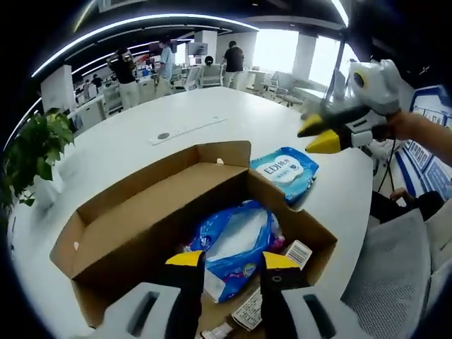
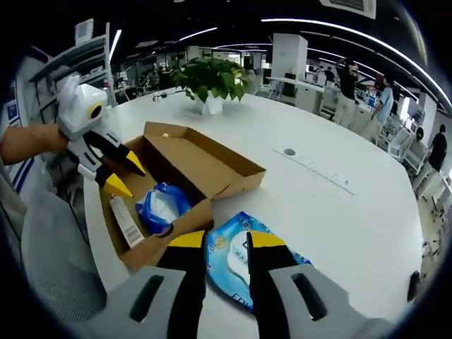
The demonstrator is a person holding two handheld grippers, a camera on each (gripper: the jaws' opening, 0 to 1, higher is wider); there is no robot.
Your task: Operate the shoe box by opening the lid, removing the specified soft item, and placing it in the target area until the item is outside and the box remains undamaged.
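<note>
Open brown cardboard shoe box (image 2: 185,180) sits near the surface's (image 2: 339,226) edge, lid flap up. Blue soft plastic pack (image 1: 236,247) lies inside. Blue-and-white wipes packet (image 2: 244,263) rests just beside the box. My left tongs (image 1: 232,263) hover parted over the box; right tongs (image 2: 226,244) parted, empty, above the packet.

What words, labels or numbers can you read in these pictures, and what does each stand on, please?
"EDI": on the white label of the blue wipes pack lying on the table beside the shoe box; the characters after it are too blurred.
Barcode tags inside the box: too small to read.
Blue wall sign: illegible.
</note>
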